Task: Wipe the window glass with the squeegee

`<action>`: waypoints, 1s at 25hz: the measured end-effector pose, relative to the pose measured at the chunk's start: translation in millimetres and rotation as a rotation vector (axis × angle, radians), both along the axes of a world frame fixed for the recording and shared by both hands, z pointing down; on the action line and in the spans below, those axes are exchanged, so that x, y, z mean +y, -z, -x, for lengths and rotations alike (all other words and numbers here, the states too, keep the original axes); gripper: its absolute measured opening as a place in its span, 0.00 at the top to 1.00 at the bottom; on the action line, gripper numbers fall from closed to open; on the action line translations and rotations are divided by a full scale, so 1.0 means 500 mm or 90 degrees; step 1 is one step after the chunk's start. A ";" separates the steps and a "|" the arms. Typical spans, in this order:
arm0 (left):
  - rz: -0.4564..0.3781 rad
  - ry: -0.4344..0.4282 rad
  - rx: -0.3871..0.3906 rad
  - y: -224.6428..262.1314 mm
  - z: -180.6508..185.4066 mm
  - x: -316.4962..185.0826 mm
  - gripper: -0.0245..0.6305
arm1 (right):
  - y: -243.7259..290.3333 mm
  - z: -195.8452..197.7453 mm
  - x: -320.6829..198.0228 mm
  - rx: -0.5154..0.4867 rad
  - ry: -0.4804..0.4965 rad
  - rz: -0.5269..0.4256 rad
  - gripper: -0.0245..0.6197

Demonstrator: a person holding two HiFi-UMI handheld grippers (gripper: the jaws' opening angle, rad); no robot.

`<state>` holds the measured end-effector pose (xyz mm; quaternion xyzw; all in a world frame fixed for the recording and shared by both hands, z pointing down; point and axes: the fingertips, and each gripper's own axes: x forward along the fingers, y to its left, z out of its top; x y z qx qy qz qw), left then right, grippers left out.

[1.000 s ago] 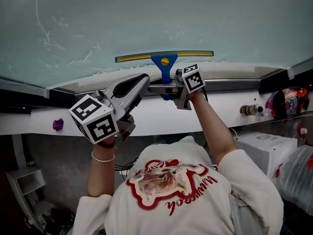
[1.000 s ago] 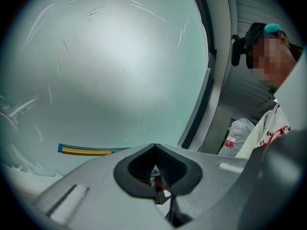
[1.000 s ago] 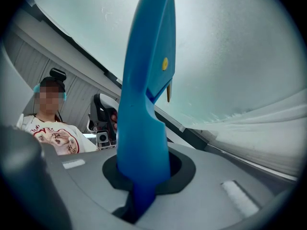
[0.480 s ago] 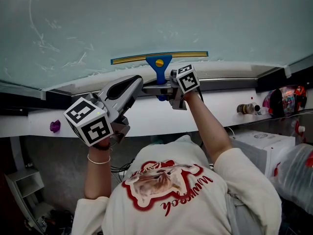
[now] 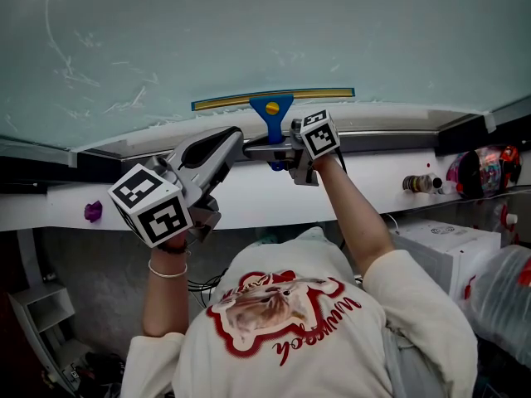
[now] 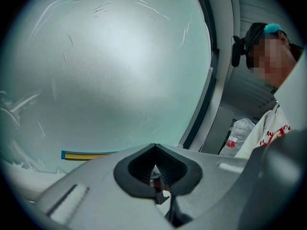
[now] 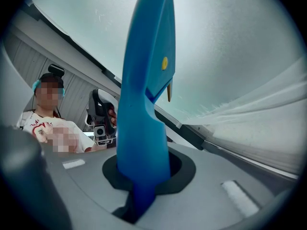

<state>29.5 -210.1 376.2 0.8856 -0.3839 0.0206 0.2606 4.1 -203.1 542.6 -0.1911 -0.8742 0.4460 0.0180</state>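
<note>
- The squeegee [image 5: 274, 104] sits just above the middle of the head view, its yellow blade strip lying flat and level against the window glass [image 5: 249, 31], close to the pane's lower edge
- Its blue handle [image 7: 144, 104] runs down from the blade into the right gripper [image 5: 282, 150]; in the right gripper view the jaws are clamped on that handle, which fills the middle of the frame and stands up towards the glass [image 7: 230, 42]
- One end of the blade [image 6: 81, 155] shows at the lower left of the left gripper view, pressed to the pane [image 6: 105, 66]
- The left gripper [image 5: 235, 137] is held just left of the squeegee handle, not touching it, pointing up and to the right; its jaws are closed tip to tip with nothing between them [image 6: 155, 169]
- The glass is frosted greenish, with thin white streaks [image 5: 124, 102] in the upper left of the head view and a pale foamy band along the bottom edge
- Below the pane run a grey frame rail [image 5: 398, 135] and a white ledge [image 5: 373, 189]; a small purple object [image 5: 93, 212] rests on the ledge at far left and a small bottle [image 5: 419, 183] lies at far right
- The person wears a cream shirt with a red print [image 5: 282, 305] and a thin bracelet [image 5: 166, 270] on the left wrist
- A white box [image 5: 448, 251] and a clear plastic bag [image 5: 506, 297] sit at lower right
</note>
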 end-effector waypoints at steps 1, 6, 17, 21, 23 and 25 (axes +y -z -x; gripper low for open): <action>0.001 0.000 0.000 -0.001 0.001 0.000 0.96 | -0.003 0.000 0.000 0.002 0.000 0.001 0.86; 0.010 -0.003 -0.001 -0.012 0.000 0.001 0.96 | -0.018 -0.001 0.000 0.013 0.003 0.000 0.87; 0.024 -0.015 -0.005 -0.029 -0.008 0.002 0.96 | -0.030 0.000 0.002 0.010 0.002 0.012 0.87; 0.030 -0.017 -0.005 -0.037 -0.010 0.002 0.96 | -0.038 -0.001 0.001 0.014 0.003 0.012 0.87; 0.033 -0.019 -0.005 -0.041 -0.013 0.004 0.96 | -0.045 -0.002 0.002 0.017 0.003 0.013 0.87; 0.035 -0.019 -0.005 -0.043 -0.015 0.004 0.96 | -0.054 -0.003 0.002 0.022 0.003 0.013 0.87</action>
